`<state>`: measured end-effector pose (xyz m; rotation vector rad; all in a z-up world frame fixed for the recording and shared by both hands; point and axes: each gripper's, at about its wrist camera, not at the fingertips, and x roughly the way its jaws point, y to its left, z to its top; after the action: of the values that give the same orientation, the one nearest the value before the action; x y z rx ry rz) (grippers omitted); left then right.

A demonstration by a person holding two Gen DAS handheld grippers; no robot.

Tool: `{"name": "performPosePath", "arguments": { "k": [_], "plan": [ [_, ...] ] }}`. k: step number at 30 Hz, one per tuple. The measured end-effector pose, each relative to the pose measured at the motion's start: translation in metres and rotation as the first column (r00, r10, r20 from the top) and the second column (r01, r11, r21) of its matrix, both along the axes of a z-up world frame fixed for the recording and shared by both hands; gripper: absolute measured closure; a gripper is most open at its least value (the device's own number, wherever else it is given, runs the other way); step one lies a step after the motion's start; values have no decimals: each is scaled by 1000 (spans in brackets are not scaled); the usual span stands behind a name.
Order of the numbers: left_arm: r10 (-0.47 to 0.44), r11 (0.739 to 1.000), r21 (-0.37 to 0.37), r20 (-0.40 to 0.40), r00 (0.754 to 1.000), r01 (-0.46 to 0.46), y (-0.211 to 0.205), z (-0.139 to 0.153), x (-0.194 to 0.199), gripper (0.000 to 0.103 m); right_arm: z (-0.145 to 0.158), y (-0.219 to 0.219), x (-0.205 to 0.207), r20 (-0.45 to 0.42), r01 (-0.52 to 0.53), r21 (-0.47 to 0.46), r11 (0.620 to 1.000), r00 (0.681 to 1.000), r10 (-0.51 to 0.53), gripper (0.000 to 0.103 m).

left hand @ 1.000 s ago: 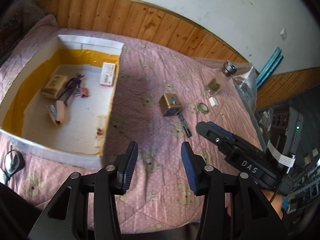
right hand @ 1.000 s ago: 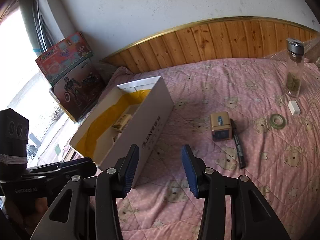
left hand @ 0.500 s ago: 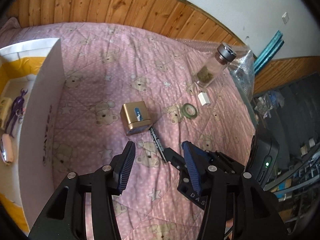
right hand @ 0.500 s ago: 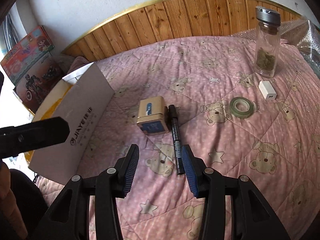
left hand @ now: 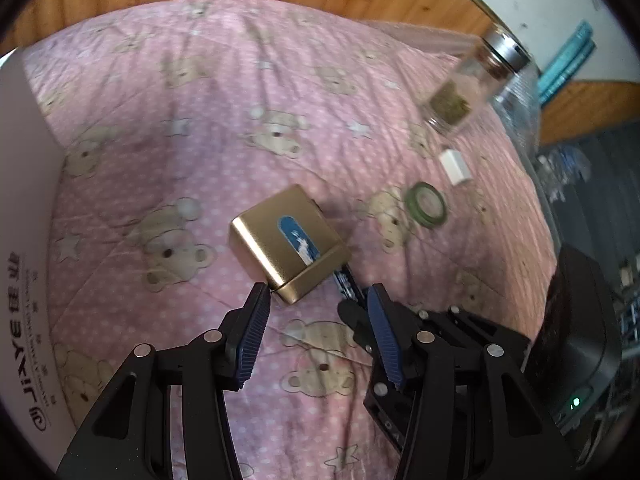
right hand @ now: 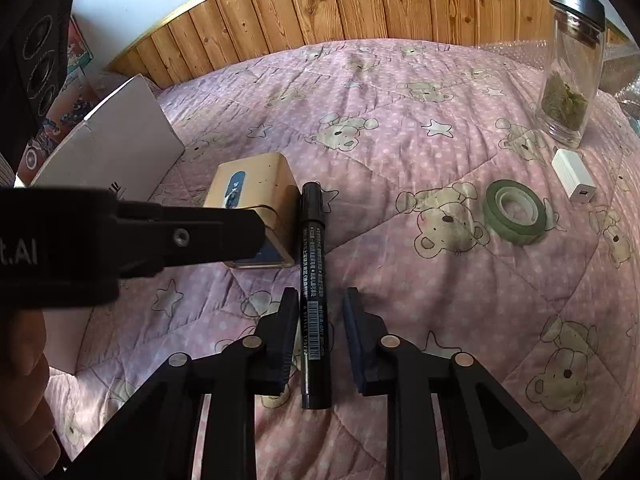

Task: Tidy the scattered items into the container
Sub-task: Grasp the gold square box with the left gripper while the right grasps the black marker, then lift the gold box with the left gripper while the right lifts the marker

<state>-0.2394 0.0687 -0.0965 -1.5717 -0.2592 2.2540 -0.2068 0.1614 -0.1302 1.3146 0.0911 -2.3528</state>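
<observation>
A gold box (left hand: pixel 288 242) with a blue mark lies on the pink quilt, just ahead of my open left gripper (left hand: pixel 316 312); its near corner sits between the fingertips. It also shows in the right wrist view (right hand: pixel 256 196), partly hidden by the left gripper's finger. A black marker (right hand: pixel 314 292) lies beside the box. My right gripper (right hand: pixel 320 308) is open and straddles the marker's lower half. The white cardboard container (left hand: pixel 24 216) stands at the left.
A green tape roll (right hand: pixel 514 212), a white charger block (right hand: pixel 574 180) and a glass jar (right hand: pixel 570 68) with a metal lid stand to the right on the quilt. A wooden panelled wall (right hand: pixel 360 8) runs behind. Toy boxes (right hand: pixel 68 80) lean at the far left.
Both grippers have moved forward and down. The left one has closed in on the gold box, the right one has come over the marker so its fingers flank it.
</observation>
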Motion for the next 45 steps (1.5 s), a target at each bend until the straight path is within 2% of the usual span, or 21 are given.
{"name": "performPosePath", "arguments": {
  "k": [2, 6, 8, 10, 16, 19, 26, 29, 34, 39, 41, 45],
  "plan": [
    [-14, 1000, -24, -40, 999, 13, 0, 5, 3, 50, 3, 7, -2, -5, 46, 34, 998, 999, -46, 88],
    [5, 995, -97, -101, 995, -15, -10, 11, 4, 50, 1, 16, -5, 31, 72, -14, 997, 997, -71, 88],
    [7, 991, -133, -130, 991, -24, -13, 13, 2, 50, 1, 13, -4, 31, 67, -14, 998, 997, -67, 84],
    [-24, 987, -160, -145, 989, 1, -10, 11, -1, 49, 1, 11, -4, 37, 69, -29, 997, 997, -68, 79],
    [-152, 957, -274, -185, 971, 98, 15, 6, -7, 49, -1, 15, -10, 72, 87, -61, 994, 994, -83, 78],
    [-161, 945, -314, -187, 969, 96, 20, 1, -15, 49, -1, 14, -9, 64, 85, -59, 995, 995, -81, 78],
    [-162, 945, -313, -214, 963, 90, 21, 3, -22, 50, 0, 13, -9, 53, 86, -47, 995, 995, -83, 82],
    [-166, 949, -301, -223, 961, 94, 23, 6, -22, 55, 0, 14, -9, 48, 93, -38, 995, 995, -91, 88],
    [-163, 956, -277, -227, 960, 97, 24, 8, -22, 59, 1, 14, -8, 53, 99, -45, 994, 994, -97, 88],
    [-140, 964, -251, -221, 965, 82, 16, 8, -20, 58, 0, 20, -11, 80, 123, -83, 989, 990, -116, 88],
    [-136, 968, -239, -214, 967, 83, 12, 6, -20, 52, 0, 23, -12, 100, 136, -105, 985, 987, -126, 88],
    [-151, 961, -260, -209, 966, 94, 13, 1, -22, 50, 0, 28, -15, 140, 154, -146, 977, 981, -134, 88]
  ]
}}
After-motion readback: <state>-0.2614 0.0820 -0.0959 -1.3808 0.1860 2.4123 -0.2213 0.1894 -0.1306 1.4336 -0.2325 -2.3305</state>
